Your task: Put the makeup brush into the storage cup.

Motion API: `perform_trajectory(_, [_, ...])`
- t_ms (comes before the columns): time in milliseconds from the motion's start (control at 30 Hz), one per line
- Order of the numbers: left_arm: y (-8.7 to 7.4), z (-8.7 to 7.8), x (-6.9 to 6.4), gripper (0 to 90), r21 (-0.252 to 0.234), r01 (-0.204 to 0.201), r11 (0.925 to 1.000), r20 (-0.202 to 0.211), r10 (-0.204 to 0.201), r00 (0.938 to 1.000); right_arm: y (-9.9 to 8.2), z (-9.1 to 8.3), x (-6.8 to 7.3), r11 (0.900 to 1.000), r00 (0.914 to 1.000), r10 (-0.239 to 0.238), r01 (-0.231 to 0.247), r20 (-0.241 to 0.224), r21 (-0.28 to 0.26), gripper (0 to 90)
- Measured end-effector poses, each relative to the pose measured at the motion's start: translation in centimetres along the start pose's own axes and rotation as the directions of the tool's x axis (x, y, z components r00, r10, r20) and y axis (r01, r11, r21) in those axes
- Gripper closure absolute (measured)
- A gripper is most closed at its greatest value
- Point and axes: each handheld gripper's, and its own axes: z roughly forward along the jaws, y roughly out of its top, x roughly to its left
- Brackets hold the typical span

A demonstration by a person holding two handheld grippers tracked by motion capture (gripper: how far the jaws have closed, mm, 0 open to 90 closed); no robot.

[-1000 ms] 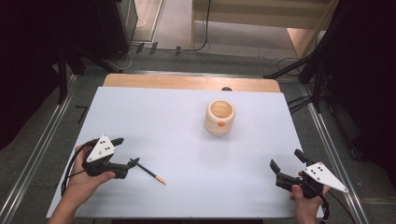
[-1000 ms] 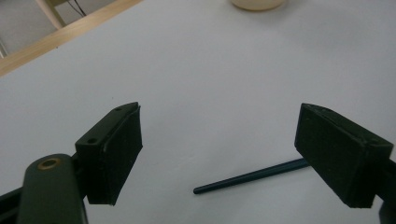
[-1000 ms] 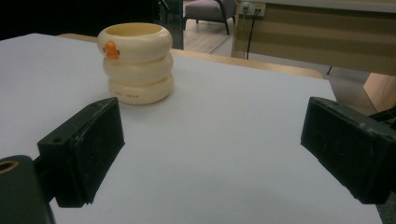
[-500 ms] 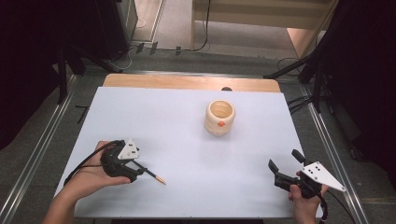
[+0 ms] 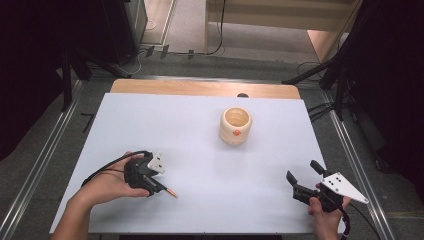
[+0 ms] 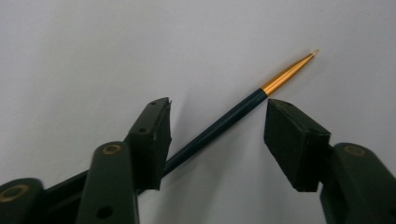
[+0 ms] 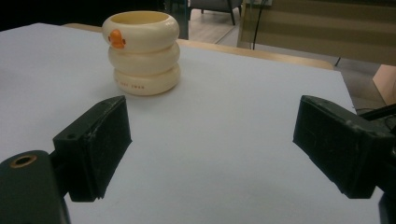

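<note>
A white tabletop (image 5: 200, 150) fills my screen, with a strip of bare wood along its far edge and dark stands and cables on the floor beyond. At my left, near the front edge, my left gripper (image 5: 159, 187) is tipped down onto the surface over a dark pen (image 6: 219, 128) with a gold tip. In the left gripper view the pen runs slantwise between the jaws, its gold point past them toward the upper right. The jaws have just been closing, yet a gap shows on the right side of the shaft; the left pad sits close against it, and I cannot tell whether it touches. Toward the middle, farther back, stands a cream ringed cup (image 5: 235, 125) bearing a small orange mark, upright and well apart from both hands. At the right front corner my right gripper (image 5: 305, 177) has its jaws spread wide, nothing between them.
</note>
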Motion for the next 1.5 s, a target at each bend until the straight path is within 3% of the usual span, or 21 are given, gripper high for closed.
perform_trajectory(100, [0.2,0.4,-0.1,51.5,0.021,-0.011,0.9997,0.014,0.011,0.9998,-0.1,0.0,-0.1,1.0000,1.0000,0.000,0.000,0.002,0.006,12.0])
perform_trajectory(200, [0.3,1.1,-0.1,51.7,0.054,-0.023,0.9983,0.032,0.021,0.9993,-0.1,0.1,-0.1,1.0000,1.0000,0.003,-0.003,0.001,0.008,12.1])
perform_trajectory(633, [0.9,1.3,0.2,56.1,0.086,-0.027,0.9959,0.053,0.022,0.9983,-0.2,0.4,0.3,0.9997,1.0000,-0.006,0.006,-0.004,0.025,13.4])
perform_trajectory(800, [1.0,1.2,0.2,67.4,0.092,-0.035,0.9951,0.049,0.030,0.9983,-0.3,0.6,0.4,0.9995,0.9999,-0.010,0.010,-0.005,0.032,13.9])
perform_trajectory(900, [1.2,1.2,0.2,84.3,0.095,-0.058,0.9937,0.066,0.052,0.9965,-0.3,0.6,0.4,0.9992,0.9999,-0.010,0.010,-0.009,0.038,13.9])
perform_trajectory(1033, [1.3,1.2,-0.2,84.6,0.105,-0.077,0.9915,0.040,0.073,0.9965,-0.3,0.7,0.5,0.9991,0.9999,-0.008,0.009,-0.013,0.041,13.9])
perform_trajectory(1133, [1.1,1.2,-0.4,84.7,0.087,-0.070,0.9937,0.026,0.068,0.9973,-0.2,0.8,0.7,0.9990,0.9998,-0.013,0.013,-0.013,0.043,14.0])
perform_trajectory(1367, [0.5,0.7,0.0,84.8,0.018,-0.029,0.9994,0.057,0.028,0.9980,0.0,1.2,1.8,0.9980,0.9993,-0.028,0.030,-0.024,0.055,14.3])
perform_trajectory(1433, [0.5,0.2,0.2,84.8,-0.021,-0.011,0.9997,0.077,0.012,0.9970,0.1,1.4,2.2,0.9979,0.9990,-0.031,0.033,-0.032,0.056,14.4])
perform_trajectory(1500, [0.5,-0.1,0.3,84.8,-0.038,-0.009,0.9992,0.064,0.011,0.9979,0.2,1.5,2.7,0.9976,0.9985,-0.034,0.036,-0.044,0.059,14.5])
